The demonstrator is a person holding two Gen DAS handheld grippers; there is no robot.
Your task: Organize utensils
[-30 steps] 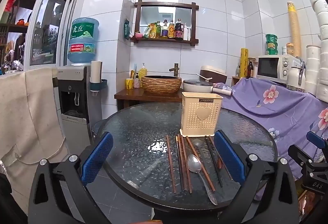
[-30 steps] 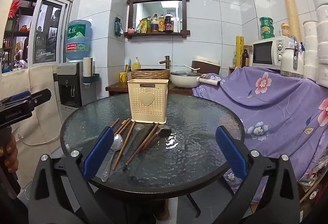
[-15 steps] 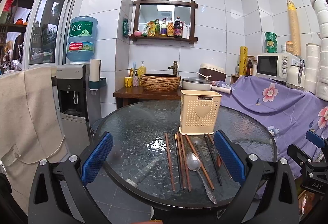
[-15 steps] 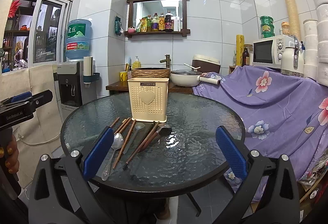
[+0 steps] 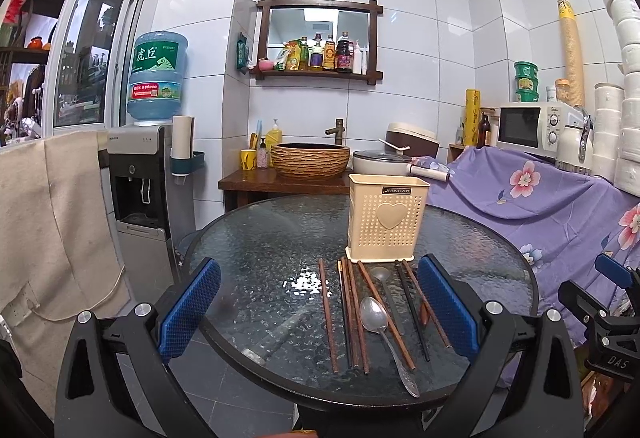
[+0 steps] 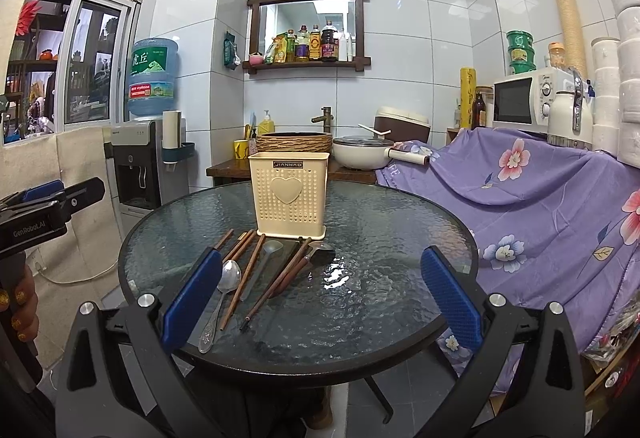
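A cream perforated utensil holder [image 5: 386, 222] with a heart stands upright on the round glass table [image 5: 256, 250]; it also shows in the right wrist view [image 6: 289, 195]. In front of it lie several brown and black chopsticks [image 5: 351, 314] [image 6: 245, 278], a metal spoon [image 5: 380, 330] [image 6: 224, 290] and a second, darker spoon [image 5: 382, 276] [image 6: 267, 254]. My left gripper [image 5: 318, 312] is open and empty, held above the table's near edge, the utensils between its pads. My right gripper [image 6: 322, 296] is open and empty, to the right of the utensils.
A purple flowered cloth [image 6: 540, 197] covers furniture on the right, with a microwave [image 5: 536, 129] on it. A water dispenser [image 5: 140, 189] stands at the left. A wooden stand with a basin [image 5: 310, 159] and a pot [image 6: 360, 151] is behind the table.
The left gripper has risen and eased back slightly, so the table sits a little lower in its view. The right view is almost unchanged. Both grippers stay open.
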